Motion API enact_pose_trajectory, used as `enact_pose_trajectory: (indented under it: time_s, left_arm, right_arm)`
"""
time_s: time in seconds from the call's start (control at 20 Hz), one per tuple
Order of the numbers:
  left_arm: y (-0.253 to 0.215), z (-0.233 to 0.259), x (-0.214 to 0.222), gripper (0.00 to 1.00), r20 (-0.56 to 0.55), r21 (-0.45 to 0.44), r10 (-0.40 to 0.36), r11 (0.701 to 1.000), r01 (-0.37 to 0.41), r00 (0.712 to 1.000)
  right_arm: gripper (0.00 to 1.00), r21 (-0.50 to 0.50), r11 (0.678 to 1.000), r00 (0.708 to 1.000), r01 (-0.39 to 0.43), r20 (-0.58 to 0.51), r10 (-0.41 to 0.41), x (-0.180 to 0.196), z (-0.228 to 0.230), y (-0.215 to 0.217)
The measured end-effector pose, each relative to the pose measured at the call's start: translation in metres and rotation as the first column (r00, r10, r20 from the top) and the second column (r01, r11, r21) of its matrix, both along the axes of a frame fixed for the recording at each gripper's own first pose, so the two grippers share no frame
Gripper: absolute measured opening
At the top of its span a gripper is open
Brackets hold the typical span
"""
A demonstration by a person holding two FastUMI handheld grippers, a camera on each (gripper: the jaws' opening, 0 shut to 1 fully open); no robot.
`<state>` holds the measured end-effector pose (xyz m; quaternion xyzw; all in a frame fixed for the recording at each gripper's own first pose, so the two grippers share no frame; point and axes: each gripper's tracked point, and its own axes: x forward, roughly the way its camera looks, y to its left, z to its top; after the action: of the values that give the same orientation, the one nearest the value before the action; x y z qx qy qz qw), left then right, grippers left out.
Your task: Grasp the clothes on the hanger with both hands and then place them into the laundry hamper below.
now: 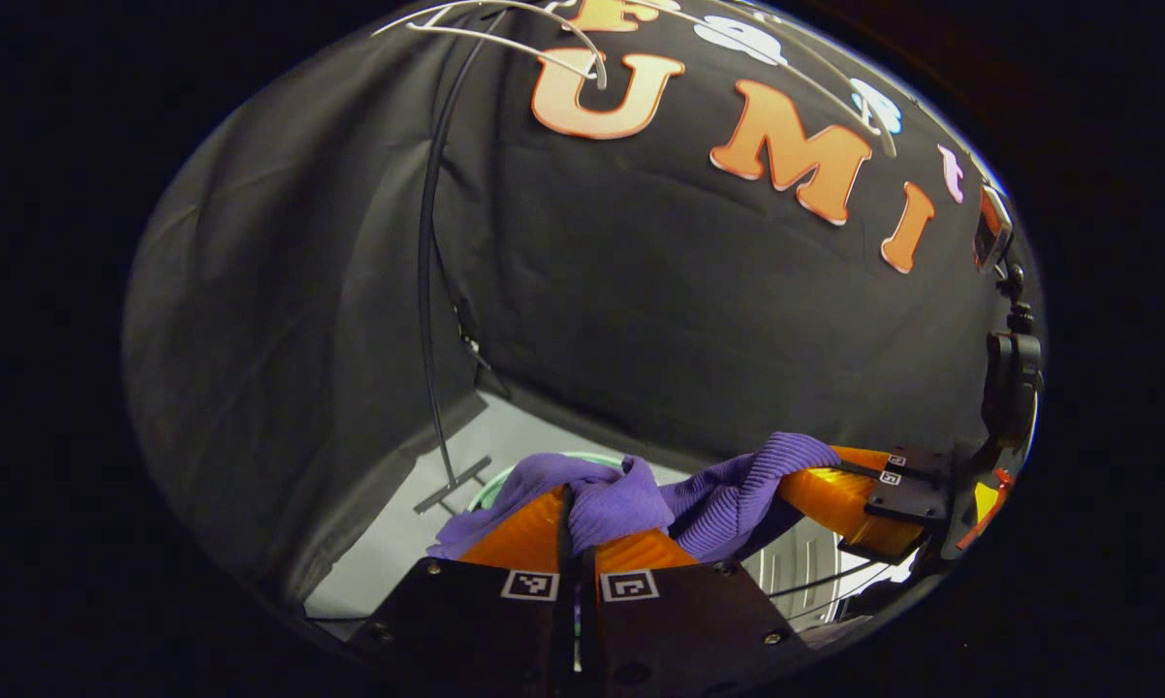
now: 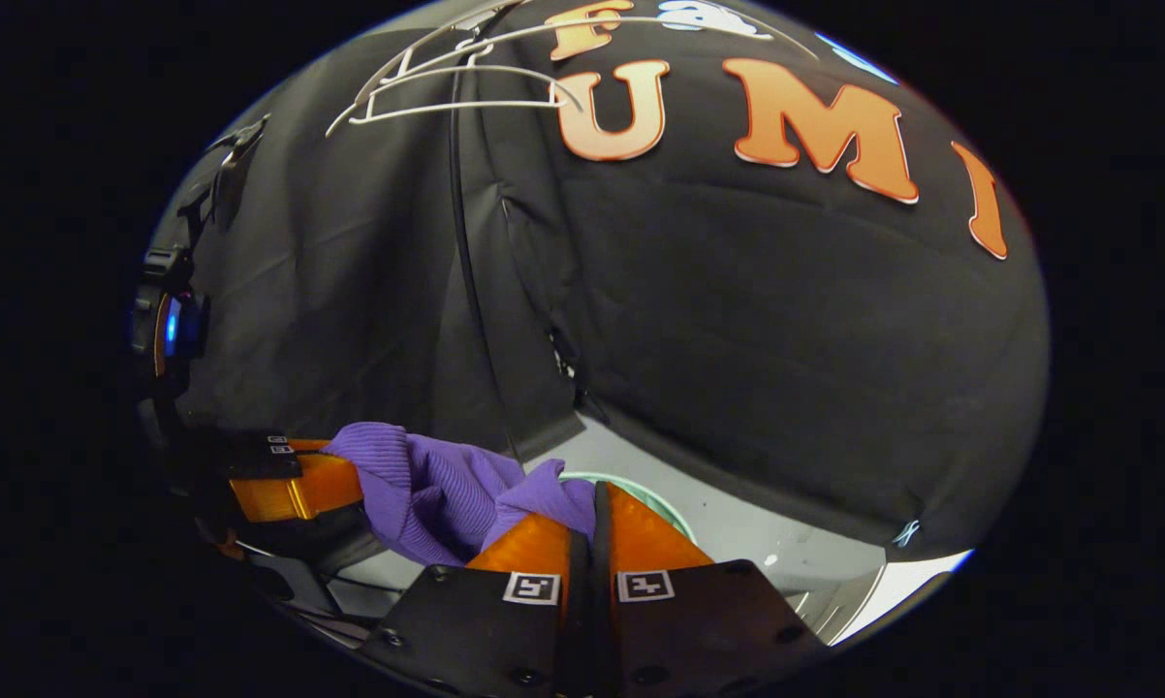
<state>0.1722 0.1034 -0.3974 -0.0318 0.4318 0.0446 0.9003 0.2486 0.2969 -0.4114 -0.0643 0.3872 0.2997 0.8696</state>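
Left gripper view: left claw clamped together on a fold of the purple ribbed knit garment. The cloth stretches across to the right claw, which grips its other end. White wire hangers hang bare overhead, well above the cloth, so the garment looks already off. Green-rimmed laundry hamper sits just below and behind the cloth; white slatted wall visible lower right. Thin black pole stands left, near the hamper.

Right gripper view: right claw pinched shut on purple cloth, left claw holding the far end. Hamper rim peeks beyond the fingers. Judged remaining: lower and release into the hamper. Pole stands close to the descent path.
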Motion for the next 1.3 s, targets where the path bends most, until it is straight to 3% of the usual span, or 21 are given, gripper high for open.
enact_pose_trajectory:
  time_s: [0.2, 0.5, 0.55, 0.75, 0.8, 0.95, 1.0, 1.05, 1.1, 1.15, 1.3]
  left_arm:
    - [0.004, -0.031, -0.021, 0.03, -0.142, 0.009, 0.006, 1.0, -0.004, 0.99]
    - [0.012, -0.041, -0.028, 0.05, -0.188, -0.012, 0.055, 0.998, -0.058, 0.981]
    - [0.015, -0.044, -0.03, 0.06, -0.198, -0.009, 0.056, 0.998, -0.059, 0.978]
    - [0.015, -0.049, -0.035, 0.14, -0.243, 0.014, 0.064, 0.998, -0.062, 0.968]
    - [0.016, -0.05, -0.034, 0.24, -0.251, 0.028, 0.073, 0.997, -0.068, 0.965]
    - [0.028, -0.054, -0.036, 0.78, -0.277, 0.073, 0.111, 0.993, -0.094, 0.955]
    - [0.03, -0.059, -0.039, 0.96, -0.288, 0.065, 0.121, 0.992, -0.107, 0.95]
    - [0.031, -0.062, -0.039, 0.99, -0.295, 0.055, 0.131, 0.991, -0.121, 0.947]
    - [0.032, -0.059, -0.042, 0.95, -0.293, 0.044, 0.134, 0.991, -0.127, 0.946]
    - [0.032, -0.056, -0.043, 0.96, -0.285, 0.032, 0.131, 0.991, -0.127, 0.95]
    - [0.031, -0.039, -0.033, 0.96, -0.204, -0.009, 0.128, 0.991, -0.133, 0.971]
  right_arm:
    - [0.08, -0.046, 0.999, 0.993, -0.022, -0.115, 0.017, -0.013, -0.03, -0.003]
    - [0.1, -0.077, 0.997, 0.979, -0.025, -0.202, 0.009, -0.026, -0.042, -0.012]
    - [0.05, -0.086, 0.996, 0.979, -0.029, -0.204, 0.011, -0.027, -0.045, -0.012]
    - [0.45, -0.085, 0.995, 0.98, -0.051, -0.198, 0.033, -0.027, -0.044, -0.011]
    - [0.57, -0.079, 0.995, 0.978, -0.062, -0.206, 0.044, -0.031, -0.044, -0.008]
    - [0.94, -0.088, 0.993, 0.975, -0.074, -0.217, 0.054, -0.034, -0.049, -0.01]
    - [0.93, -0.09, 0.993, 0.975, -0.074, -0.215, 0.053, -0.033, -0.05, -0.009]
    - [1.0, -0.09, 0.993, 0.976, -0.072, -0.211, 0.052, -0.033, -0.049, -0.008]
    - [0.93, -0.09, 0.993, 0.977, -0.072, -0.208, 0.052, -0.033, -0.047, -0.007]
    - [1.0, -0.089, 0.994, 0.977, -0.071, -0.206, 0.051, -0.033, -0.046, -0.006]
    - [1.0, -0.081, 0.994, 0.982, -0.068, -0.181, 0.053, -0.032, -0.035, -0.006]
